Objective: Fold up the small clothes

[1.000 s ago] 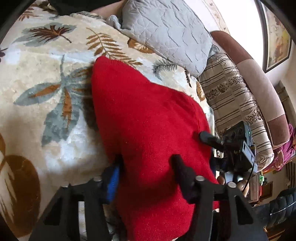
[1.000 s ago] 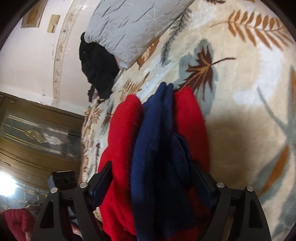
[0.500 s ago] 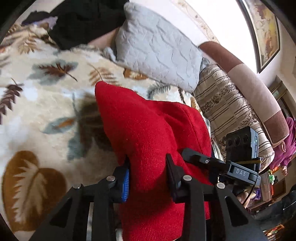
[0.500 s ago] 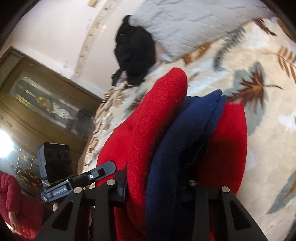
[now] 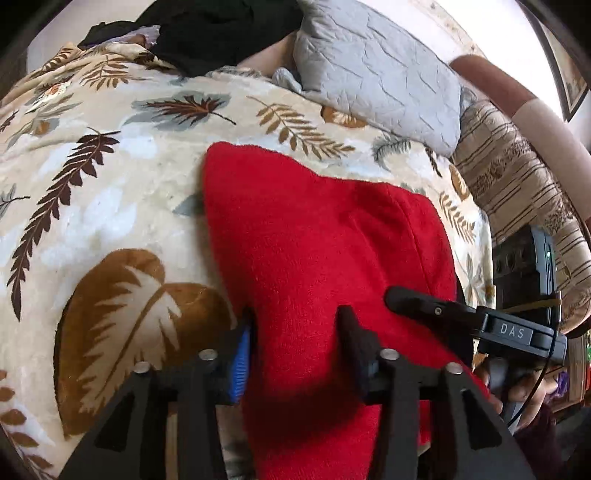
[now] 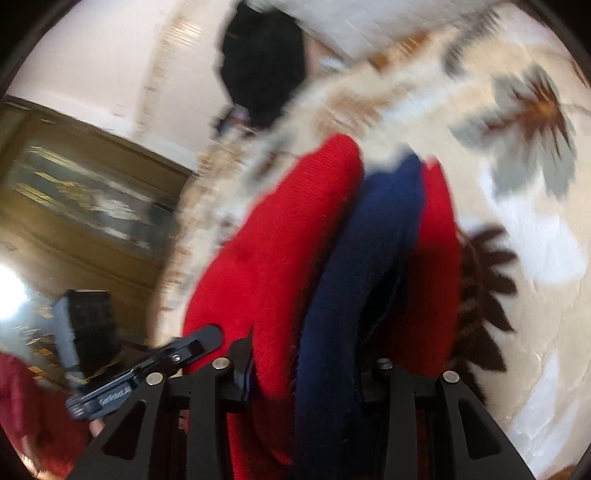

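Note:
A small red knit garment (image 5: 317,236) with a navy blue part (image 6: 354,266) lies folded over on a leaf-patterned blanket (image 5: 92,192). My left gripper (image 5: 295,332) is shut on the near edge of the red garment. My right gripper (image 6: 306,358) is shut on the bunched red and navy layers at the garment's other side. The right gripper also shows in the left wrist view (image 5: 436,306) at the garment's right edge. The right wrist view is motion-blurred.
A grey quilted pillow (image 5: 376,74) and a black garment (image 5: 221,33) lie at the back of the blanket. A striped cloth (image 5: 517,184) covers the sofa back at the right. A wooden glass-fronted cabinet (image 6: 85,192) stands to the left.
Both grippers have carried the garment toward the near side and lowered it over the blanket. More blanket and the black garment now show behind it. Both grips hold.

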The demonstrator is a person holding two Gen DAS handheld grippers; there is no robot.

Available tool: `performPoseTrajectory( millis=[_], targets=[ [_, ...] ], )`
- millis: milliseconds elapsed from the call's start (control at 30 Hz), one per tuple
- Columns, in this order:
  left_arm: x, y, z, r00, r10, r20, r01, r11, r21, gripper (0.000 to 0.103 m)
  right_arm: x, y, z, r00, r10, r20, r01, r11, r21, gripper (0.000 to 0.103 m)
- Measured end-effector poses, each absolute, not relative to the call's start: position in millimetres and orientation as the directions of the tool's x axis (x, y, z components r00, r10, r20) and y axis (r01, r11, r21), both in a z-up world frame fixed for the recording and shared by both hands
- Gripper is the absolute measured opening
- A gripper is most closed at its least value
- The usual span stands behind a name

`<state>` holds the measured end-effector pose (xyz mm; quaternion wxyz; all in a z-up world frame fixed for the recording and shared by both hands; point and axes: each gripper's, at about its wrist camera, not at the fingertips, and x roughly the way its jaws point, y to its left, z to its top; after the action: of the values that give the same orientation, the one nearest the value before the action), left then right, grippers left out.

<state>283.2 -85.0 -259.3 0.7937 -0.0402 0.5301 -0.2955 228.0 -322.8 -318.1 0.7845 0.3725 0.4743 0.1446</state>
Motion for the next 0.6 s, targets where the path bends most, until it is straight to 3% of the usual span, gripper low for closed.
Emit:
performPoseTrajectory(
  millis=[167,300,600],
  targets=[
    [263,-75,-234,0.376,-0.441,-0.815,0.416,0.866,-0.277,0.051,214,-324,-302,0.543,0.48,-0.689,0.155,0.749,0.644,0.064],
    [227,-65,-197,0.531,-0.361,-0.767,0.396,0.906,-0.152,0.07,178,-318,-261,0.626,0.29,-0.724,0.162,0.86,0.484,0.064],
    [156,-48,-130,0.727,-0.194,-0.659,0.307,0.95,0.059,0.073,105,-272,-165,0.739,0.062,-0.671,0.117,0.969,0.219,0.064]
  ],
)
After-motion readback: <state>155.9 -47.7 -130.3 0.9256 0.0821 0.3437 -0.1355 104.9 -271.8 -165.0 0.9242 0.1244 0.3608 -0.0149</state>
